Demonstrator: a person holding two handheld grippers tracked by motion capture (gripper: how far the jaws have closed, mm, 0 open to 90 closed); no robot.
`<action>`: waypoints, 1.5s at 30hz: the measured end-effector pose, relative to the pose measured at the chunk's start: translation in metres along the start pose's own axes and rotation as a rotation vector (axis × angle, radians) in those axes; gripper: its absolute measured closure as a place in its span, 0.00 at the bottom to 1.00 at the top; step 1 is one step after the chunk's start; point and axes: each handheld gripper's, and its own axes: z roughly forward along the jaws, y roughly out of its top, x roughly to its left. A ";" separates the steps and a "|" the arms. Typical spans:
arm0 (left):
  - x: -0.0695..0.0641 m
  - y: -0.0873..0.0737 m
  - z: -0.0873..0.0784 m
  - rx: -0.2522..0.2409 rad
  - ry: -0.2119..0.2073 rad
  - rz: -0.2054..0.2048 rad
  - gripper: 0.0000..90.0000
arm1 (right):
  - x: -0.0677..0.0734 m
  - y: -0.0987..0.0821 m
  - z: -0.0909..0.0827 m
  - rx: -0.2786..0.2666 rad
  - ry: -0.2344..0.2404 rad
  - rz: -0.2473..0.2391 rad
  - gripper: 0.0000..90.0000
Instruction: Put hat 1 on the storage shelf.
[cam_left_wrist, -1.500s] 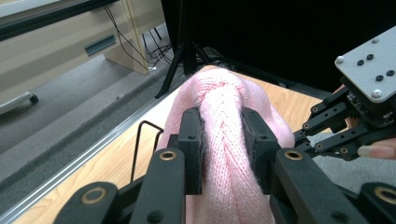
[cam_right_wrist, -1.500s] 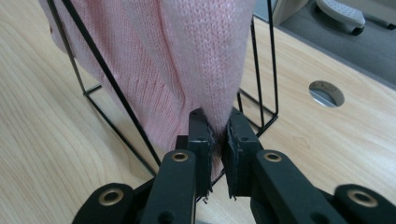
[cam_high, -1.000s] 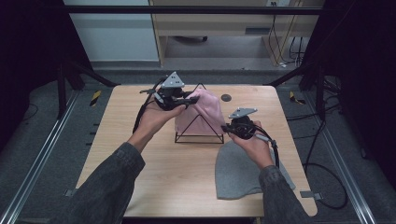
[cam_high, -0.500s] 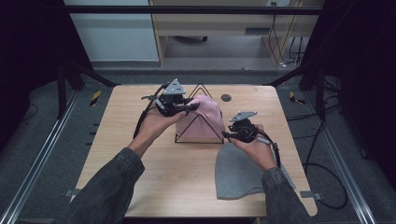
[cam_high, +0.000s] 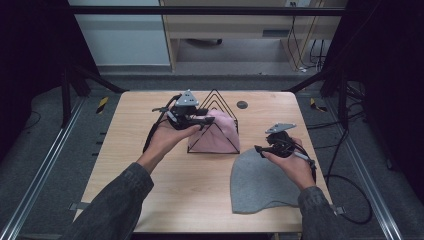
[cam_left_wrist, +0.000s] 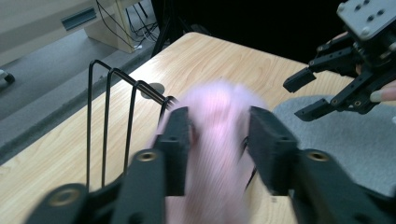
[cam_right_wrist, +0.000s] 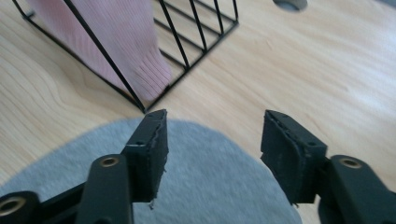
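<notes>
Right tool (cam_high: 261, 149) has pulled back off the wire rack (cam_high: 218, 103), jaws wide and empty over the grey hat (cam_high: 260, 182) on the desk (cam_high: 135, 165), while left tool (cam_high: 202, 119) stays clamped on the pink hat (cam_high: 220, 135) draped on the rack, so hanging looks nearly done.

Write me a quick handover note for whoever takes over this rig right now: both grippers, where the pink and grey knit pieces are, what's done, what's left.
Left gripper: jaws on either side of the pink knit piece at the top of the black wire rack; the picture is blurred, so the grip isn't certain.
Right gripper: open, empty, above the near edge of the grey knit piece.
Things: pink piece in the rack at mid-table; grey piece flat on the table, in front of the rack to the right.
Done: pink piece is at the rack.
Left: probably settle the pink piece, then pick up the grey one.
</notes>
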 end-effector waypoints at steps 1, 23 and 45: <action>-0.001 0.000 -0.002 -0.001 -0.006 -0.002 0.54 | -0.002 -0.002 0.000 0.009 -0.002 0.004 0.43; -0.013 -0.085 -0.041 0.119 0.046 -0.075 0.14 | -0.035 -0.029 0.017 0.154 -0.035 0.111 0.48; -0.012 -0.140 -0.039 0.180 0.058 -0.126 0.14 | -0.035 -0.039 0.026 0.222 -0.017 0.122 0.58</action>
